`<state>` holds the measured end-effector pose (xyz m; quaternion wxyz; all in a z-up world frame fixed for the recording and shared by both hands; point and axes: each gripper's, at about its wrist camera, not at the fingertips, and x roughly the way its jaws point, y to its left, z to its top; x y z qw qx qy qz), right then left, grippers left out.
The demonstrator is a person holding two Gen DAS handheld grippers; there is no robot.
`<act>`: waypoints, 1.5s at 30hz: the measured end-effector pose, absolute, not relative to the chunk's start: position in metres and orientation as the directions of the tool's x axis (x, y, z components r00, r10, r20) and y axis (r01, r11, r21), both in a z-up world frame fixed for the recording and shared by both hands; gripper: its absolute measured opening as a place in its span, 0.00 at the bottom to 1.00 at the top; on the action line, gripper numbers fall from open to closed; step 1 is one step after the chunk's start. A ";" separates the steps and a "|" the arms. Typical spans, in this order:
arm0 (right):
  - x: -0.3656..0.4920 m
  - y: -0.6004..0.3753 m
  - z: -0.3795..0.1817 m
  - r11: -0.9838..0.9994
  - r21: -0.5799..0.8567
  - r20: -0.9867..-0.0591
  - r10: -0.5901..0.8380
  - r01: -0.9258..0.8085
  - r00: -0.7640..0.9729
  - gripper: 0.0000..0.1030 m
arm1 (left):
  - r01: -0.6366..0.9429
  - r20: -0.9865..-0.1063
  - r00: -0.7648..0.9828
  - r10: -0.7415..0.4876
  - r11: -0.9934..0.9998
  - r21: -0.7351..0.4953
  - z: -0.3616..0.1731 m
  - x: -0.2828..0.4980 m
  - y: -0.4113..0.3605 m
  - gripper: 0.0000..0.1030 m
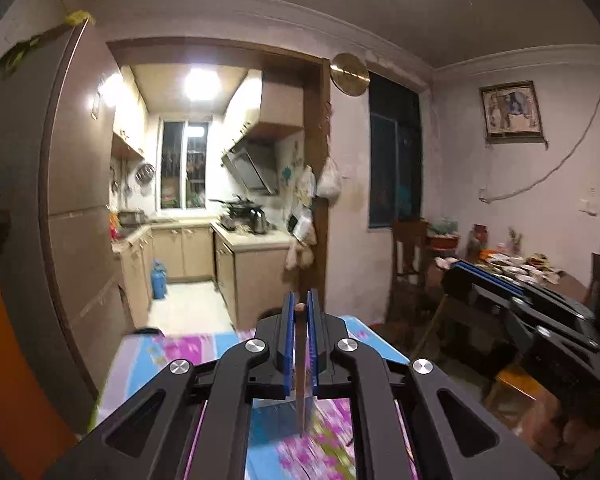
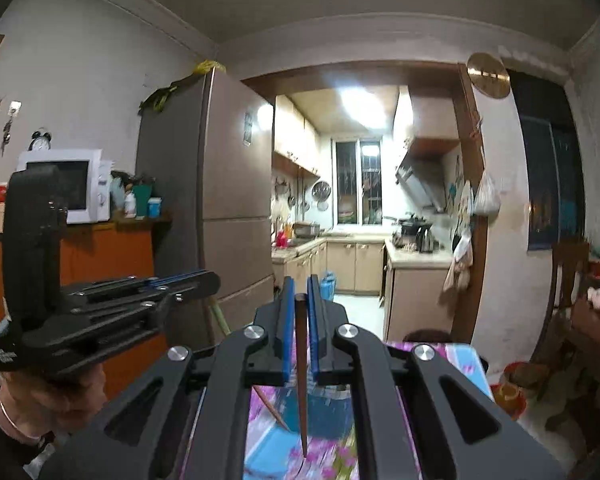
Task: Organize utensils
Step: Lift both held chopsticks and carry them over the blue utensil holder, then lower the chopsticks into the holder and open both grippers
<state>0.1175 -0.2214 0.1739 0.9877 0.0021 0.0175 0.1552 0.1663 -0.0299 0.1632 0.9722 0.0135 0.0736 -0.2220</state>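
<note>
Currently we hold both grippers level above the table, whose floral cloth fills the lower centre of each wrist view. We keep the left gripper closed on a knife: its blue pads clamp the wooden handle end, and the flat metal blade hangs straight down below the jaws, clear of the cloth. We keep the right gripper closed on a chopstick, a dark brown stick pinched near its thick top end and tapering downward to a point in the lower centre of the frame. A second stick slants away to the lower left behind it; we cannot tell whether it is clamped too. In the left wrist view the right gripper appears at the right edge of the frame; in the right wrist view the left gripper appears at the left edge, above a hand wearing a bracelet. Beyond both grippers we see a refrigerator and the lit kitchen doorway.
</note>
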 end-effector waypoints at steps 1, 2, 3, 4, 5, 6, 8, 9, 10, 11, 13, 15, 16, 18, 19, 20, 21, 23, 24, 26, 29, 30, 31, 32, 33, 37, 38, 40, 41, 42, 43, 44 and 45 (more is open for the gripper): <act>0.127 -0.222 0.180 0.953 0.012 -0.025 0.303 -0.303 0.953 0.05 | 0.430 -0.148 0.892 -0.427 0.903 -0.014 0.171 0.180 -0.032 0.07; 0.134 -0.223 0.183 0.954 0.013 -0.018 0.301 -0.301 0.954 0.05 | 0.421 -0.144 0.897 -0.418 0.907 -0.015 0.177 0.188 -0.032 0.07; 0.144 -0.223 0.188 0.955 0.013 -0.009 0.296 -0.296 0.955 0.05 | 0.408 -0.136 0.903 -0.406 0.913 -0.018 0.185 0.200 -0.034 0.07; 0.148 -0.224 0.190 0.957 0.013 -0.003 0.290 -0.290 0.957 0.05 | 0.403 -0.131 0.906 -0.402 0.915 -0.021 0.191 0.211 -0.034 0.07; 0.158 -0.226 0.194 0.958 0.016 0.009 0.285 -0.285 0.958 0.05 | 0.395 -0.128 0.910 -0.395 0.918 -0.022 0.195 0.219 -0.034 0.07; 0.167 -0.227 0.195 0.959 0.022 0.014 0.281 -0.282 0.959 0.05 | 0.384 -0.123 0.915 -0.383 0.923 -0.018 0.200 0.229 -0.037 0.07; 0.183 -0.228 0.195 0.963 0.026 0.025 0.268 -0.269 0.963 0.05 | 0.369 -0.116 0.922 -0.369 0.929 -0.016 0.205 0.248 -0.039 0.07; 0.192 -0.228 0.193 0.964 0.032 0.025 0.263 -0.264 0.964 0.05 | 0.369 -0.115 0.922 -0.369 0.929 -0.022 0.206 0.256 -0.040 0.07; 0.204 -0.229 0.188 0.966 0.039 0.024 0.255 -0.256 0.967 0.05 | 0.367 -0.114 0.923 -0.367 0.930 -0.024 0.204 0.264 -0.042 0.07; 0.213 -0.228 0.184 0.967 0.045 0.016 0.251 -0.251 0.968 0.05 | 0.360 -0.116 0.926 -0.360 0.933 -0.018 0.202 0.270 -0.045 0.07; 0.233 -0.228 0.170 0.966 0.067 -0.002 0.250 -0.249 0.968 0.05 | 0.343 -0.131 0.931 -0.340 0.939 -0.004 0.190 0.286 -0.049 0.07; 0.248 -0.228 0.154 0.968 0.079 -0.025 0.241 -0.238 0.970 0.05 | 0.347 -0.149 0.927 -0.344 0.938 -0.009 0.175 0.298 -0.052 0.07; 0.253 -0.227 0.146 0.970 0.080 -0.033 0.233 -0.230 0.972 0.05 | 0.360 -0.157 0.920 -0.358 0.933 -0.017 0.165 0.303 -0.054 0.07; 0.264 -0.225 0.130 0.973 0.088 -0.051 0.220 -0.215 0.974 0.05 | 0.351 -0.177 0.922 -0.344 0.936 0.006 0.144 0.312 -0.061 0.07; 0.269 -0.226 0.124 0.972 0.097 -0.062 0.219 -0.213 0.974 0.05 | 0.345 -0.186 0.923 -0.336 0.938 0.020 0.135 0.315 -0.063 0.07; 0.274 -0.226 0.115 0.970 0.111 -0.078 0.223 -0.214 0.972 0.05 | 0.340 -0.200 0.924 -0.327 0.940 0.036 0.126 0.319 -0.066 0.07; 0.278 -0.225 0.107 0.969 0.121 -0.094 0.225 -0.213 0.970 0.05 | 0.335 -0.218 0.923 -0.317 0.941 0.048 0.113 0.322 -0.069 0.07; 0.283 -0.224 0.097 0.968 0.136 -0.116 0.229 -0.213 0.967 0.05 | 0.334 -0.255 0.916 -0.310 0.941 0.056 0.090 0.329 -0.072 0.07; 0.285 -0.223 0.093 0.965 0.148 -0.129 0.234 -0.214 0.964 0.05 | 0.331 -0.265 0.915 -0.305 0.942 0.060 0.083 0.332 -0.072 0.07; 0.289 -0.221 0.083 0.962 0.165 -0.153 0.243 -0.218 0.958 0.05 | 0.331 -0.287 0.909 -0.301 0.942 0.061 0.069 0.336 -0.073 0.07; 0.291 -0.218 0.073 0.962 0.169 -0.178 0.246 -0.216 0.953 0.05 | 0.324 -0.306 0.905 -0.296 0.945 0.044 0.052 0.338 -0.071 0.07; 0.292 -0.217 0.070 0.962 0.173 -0.188 0.244 -0.212 0.951 0.05 | 0.315 -0.300 0.909 -0.288 0.948 0.047 0.049 0.338 -0.069 0.07; 0.294 -0.217 0.067 0.962 0.177 -0.200 0.242 -0.208 0.949 0.05 | 0.307 -0.288 0.916 -0.280 0.950 0.053 0.047 0.336 -0.068 0.07; 0.295 -0.217 0.066 0.962 0.178 -0.207 0.241 -0.206 0.948 0.05 | 0.307 -0.284 0.917 -0.280 0.950 0.054 0.047 0.334 -0.068 0.07; 0.296 -0.216 0.064 0.964 0.174 -0.222 0.238 -0.202 0.945 0.06 | 0.305 -0.288 0.916 -0.278 0.951 0.050 0.046 0.334 -0.068 0.07; 0.290 -0.219 0.071 0.970 0.163 -0.212 0.215 -0.182 0.953 0.07 | 0.295 -0.278 0.922 -0.269 0.954 0.056 0.052 0.327 -0.067 0.08; 0.284 -0.221 0.076 0.969 0.164 -0.195 0.214 -0.183 0.957 0.13 | 0.294 -0.270 0.924 -0.269 0.954 0.055 0.056 0.326 -0.068 0.08; 0.268 -0.229 0.092 0.968 0.167 -0.144 0.214 -0.190 0.966 0.24 | 0.291 -0.231 0.933 -0.275 0.956 0.038 0.072 0.314 -0.061 0.08; 0.261 -0.233 0.098 0.967 0.166 -0.125 0.213 -0.191 0.969 0.25 | 0.285 -0.211 0.939 -0.273 0.958 0.027 0.081 0.310 -0.059 0.09; 0.250 -0.238 0.107 0.966 0.166 -0.101 0.218 -0.200 0.971 0.25 | 0.280 -0.182 0.944 -0.274 0.960 0.007 0.094 0.301 -0.051 0.09; 0.238 -0.244 0.115 0.965 0.162 -0.077 0.223 -0.208 0.972 0.25 | 0.278 -0.150 0.949 -0.276 0.961 -0.011 0.107 0.290 -0.043 0.10; 0.228 -0.249 0.121 0.965 0.155 -0.058 0.221 -0.210 0.974 0.25 | 0.276 -0.130 0.952 -0.276 0.961 -0.019 0.114 0.282 -0.038 0.11; 0.214 -0.255 0.127 0.967 0.143 -0.037 0.216 -0.209 0.976 0.25 | 0.269 -0.088 0.959 -0.270 0.963 -0.028 0.127 0.266 -0.028 0.18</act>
